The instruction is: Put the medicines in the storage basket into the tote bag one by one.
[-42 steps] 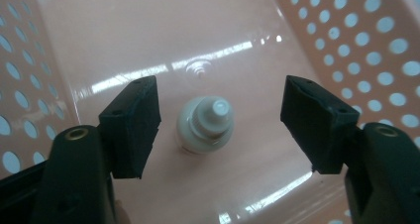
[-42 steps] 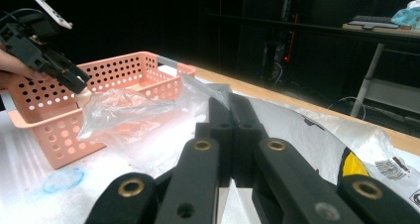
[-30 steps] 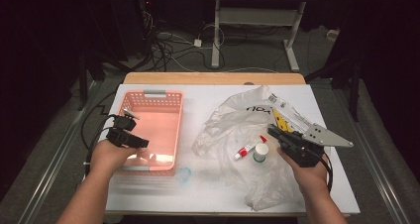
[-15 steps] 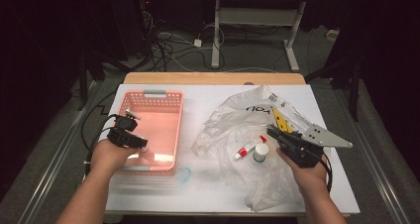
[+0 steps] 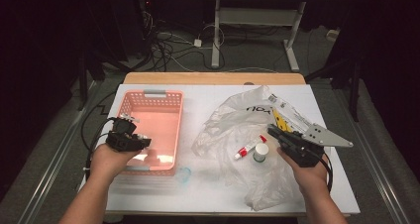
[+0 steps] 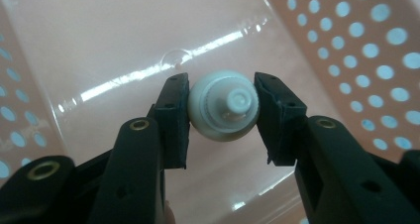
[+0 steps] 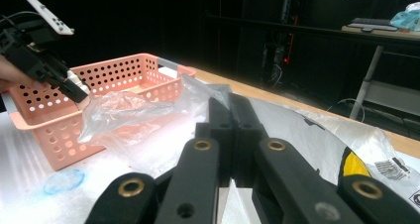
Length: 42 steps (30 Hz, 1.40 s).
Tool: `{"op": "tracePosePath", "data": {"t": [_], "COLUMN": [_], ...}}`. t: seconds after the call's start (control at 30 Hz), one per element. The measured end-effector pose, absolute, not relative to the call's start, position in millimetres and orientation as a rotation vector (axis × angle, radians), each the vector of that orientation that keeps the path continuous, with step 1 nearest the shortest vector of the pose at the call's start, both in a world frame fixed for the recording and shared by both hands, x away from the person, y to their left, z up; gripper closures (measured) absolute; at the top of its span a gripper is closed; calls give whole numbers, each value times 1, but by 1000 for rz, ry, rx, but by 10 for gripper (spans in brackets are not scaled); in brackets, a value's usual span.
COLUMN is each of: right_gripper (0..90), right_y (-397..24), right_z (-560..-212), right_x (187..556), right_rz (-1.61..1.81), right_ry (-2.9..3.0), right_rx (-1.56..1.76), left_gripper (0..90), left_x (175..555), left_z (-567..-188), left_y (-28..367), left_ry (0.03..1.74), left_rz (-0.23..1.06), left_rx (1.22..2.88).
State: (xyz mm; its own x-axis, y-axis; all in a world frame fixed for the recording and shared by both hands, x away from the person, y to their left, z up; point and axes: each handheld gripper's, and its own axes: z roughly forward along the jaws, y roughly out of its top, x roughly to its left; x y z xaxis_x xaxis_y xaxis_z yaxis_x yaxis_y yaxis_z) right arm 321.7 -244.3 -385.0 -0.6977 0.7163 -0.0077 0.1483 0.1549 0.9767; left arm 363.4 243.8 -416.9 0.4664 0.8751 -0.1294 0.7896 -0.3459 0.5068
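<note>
Two grippers showed in the high view: the left gripper (image 5: 141, 139) hung over the pink basket (image 5: 171, 101) near the table's (image 5: 208, 194) left edge, while the right gripper (image 5: 272, 131) rested on the plastic bag (image 5: 233, 122), just beside a tube (image 5: 250, 147) and a jar (image 5: 260, 152). Left gripper view: its jaws had just been closing and pressed a white bottle (image 6: 224, 105) above the basket floor. Right gripper view: jaws fully closed, empty, over the bag (image 7: 307, 135).
</note>
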Motion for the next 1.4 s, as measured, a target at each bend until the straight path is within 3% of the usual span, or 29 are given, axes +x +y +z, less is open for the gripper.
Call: {"op": "tracePosePath", "data": {"t": [0.93,1.4], "right_gripper": [900,900], "right_y": [-240,-241], "right_z": [-387,-385], "right_x": [321,321], "right_rz": [1563,1569], "right_ry": [1981,1975], "right_rx": [808,799], "left_gripper": [583,583], "left_x": [304,290], "left_z": [-417,-406], "left_y": [227,215], "left_ry": [1175,1089], "left_rz": [360,335], "left_rx": [1964,1898]}}
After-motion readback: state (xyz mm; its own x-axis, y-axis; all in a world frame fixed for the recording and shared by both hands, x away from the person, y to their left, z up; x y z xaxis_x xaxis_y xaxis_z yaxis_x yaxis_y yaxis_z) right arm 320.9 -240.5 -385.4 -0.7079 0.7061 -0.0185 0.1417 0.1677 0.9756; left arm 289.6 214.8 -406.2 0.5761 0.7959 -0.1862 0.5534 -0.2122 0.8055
